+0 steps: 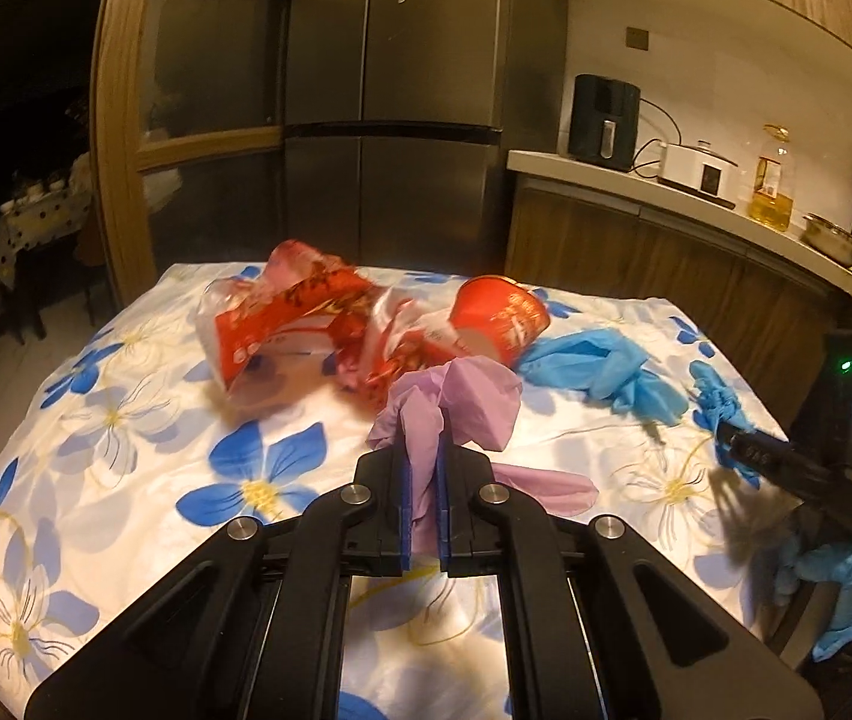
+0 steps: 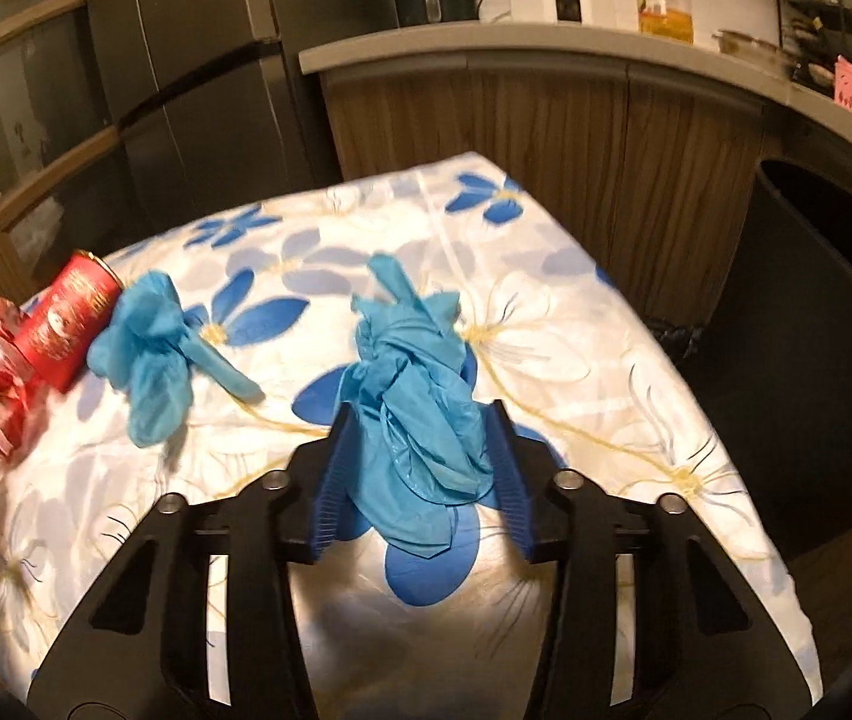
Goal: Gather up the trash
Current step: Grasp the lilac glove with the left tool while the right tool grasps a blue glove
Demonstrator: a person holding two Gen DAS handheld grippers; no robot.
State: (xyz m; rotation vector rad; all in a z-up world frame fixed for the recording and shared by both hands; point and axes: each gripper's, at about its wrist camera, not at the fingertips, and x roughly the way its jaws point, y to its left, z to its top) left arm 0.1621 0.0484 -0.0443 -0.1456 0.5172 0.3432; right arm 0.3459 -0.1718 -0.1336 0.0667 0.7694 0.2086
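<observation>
My left gripper point(image 1: 424, 450) is shut on a crumpled purple glove point(image 1: 474, 396), held just above the flowered tablecloth point(image 1: 126, 420). Behind it lie red snack wrappers point(image 1: 288, 318), a tipped red paper cup point(image 1: 504, 318) and a loose blue glove point(image 1: 594, 360). In the right wrist view my right gripper point(image 2: 420, 408) is low over the cloth, its blue pads standing either side of a bunched blue glove point(image 2: 420, 360) that lies on the table. I see no squeeze on it. The other blue glove point(image 2: 150, 336) and the red cup point(image 2: 66, 324) lie to its left.
The table's right edge drops to a dark bin point(image 2: 816, 330) on the floor. A wooden counter point(image 2: 546, 42) with appliances and an oil bottle runs behind, a steel fridge point(image 1: 396, 120) at the back. A person's blue-gloved hand point(image 1: 846, 588) holds the right gripper.
</observation>
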